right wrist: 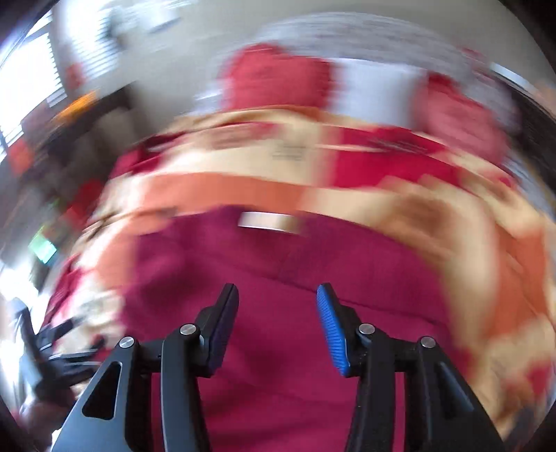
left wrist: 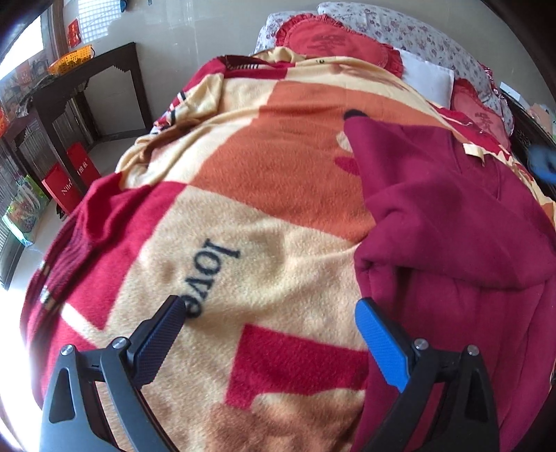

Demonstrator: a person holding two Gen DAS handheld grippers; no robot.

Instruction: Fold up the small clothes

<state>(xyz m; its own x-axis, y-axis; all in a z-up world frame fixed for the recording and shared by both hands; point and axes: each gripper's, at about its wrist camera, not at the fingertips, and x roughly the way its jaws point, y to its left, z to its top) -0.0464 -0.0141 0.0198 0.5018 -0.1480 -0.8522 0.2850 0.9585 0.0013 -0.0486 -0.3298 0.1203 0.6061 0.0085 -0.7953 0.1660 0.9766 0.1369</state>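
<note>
A maroon garment [left wrist: 451, 250] lies rumpled on the right side of a bed, on a patterned red, orange and cream blanket [left wrist: 264, 194]. My left gripper [left wrist: 271, 309] is open and empty, low over the blanket just left of the garment's edge. In the blurred right wrist view the same maroon garment [right wrist: 278, 313] fills the lower middle, with a pale label [right wrist: 267, 220] at its far edge. My right gripper [right wrist: 278, 295] is open and empty above the garment. The left gripper shows faintly at the left edge [right wrist: 52, 344].
Red pillows [left wrist: 333, 41] and a floral pillow [left wrist: 399, 27] lie at the head of the bed. A dark wooden table [left wrist: 83, 87] with a yellow basket [left wrist: 71, 59] stands left of the bed, with red bags [left wrist: 69, 180] on the floor.
</note>
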